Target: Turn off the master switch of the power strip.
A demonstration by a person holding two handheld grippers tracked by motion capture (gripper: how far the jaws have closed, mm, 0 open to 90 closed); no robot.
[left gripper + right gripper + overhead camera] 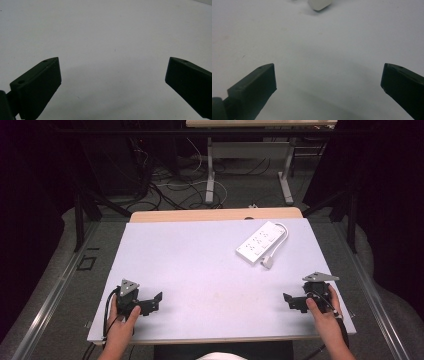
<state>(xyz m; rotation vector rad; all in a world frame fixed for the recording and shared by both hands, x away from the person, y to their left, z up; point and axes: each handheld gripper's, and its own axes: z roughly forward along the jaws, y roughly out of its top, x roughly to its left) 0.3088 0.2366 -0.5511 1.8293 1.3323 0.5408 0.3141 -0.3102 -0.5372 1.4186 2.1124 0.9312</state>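
High view gives the whole scene: the white power strip [259, 243] lies on the far right part of the worktop [200, 270], with its cable looped beside it and the plug [267, 262] resting at its near end, touching nothing else. The left gripper [159, 299] sits at the near left and the right gripper [287, 298] at the near right, both well apart from the strip, so I judge the work has not started yet; the reach, the grasp and any handling are all left to do. Left gripper view shows its jaws spread wide over bare worktop, holding nothing. Right gripper view shows its jaws also released, and, at the top edge, a white object [319, 4] that is probably the plug, which the left gripper view lacks.
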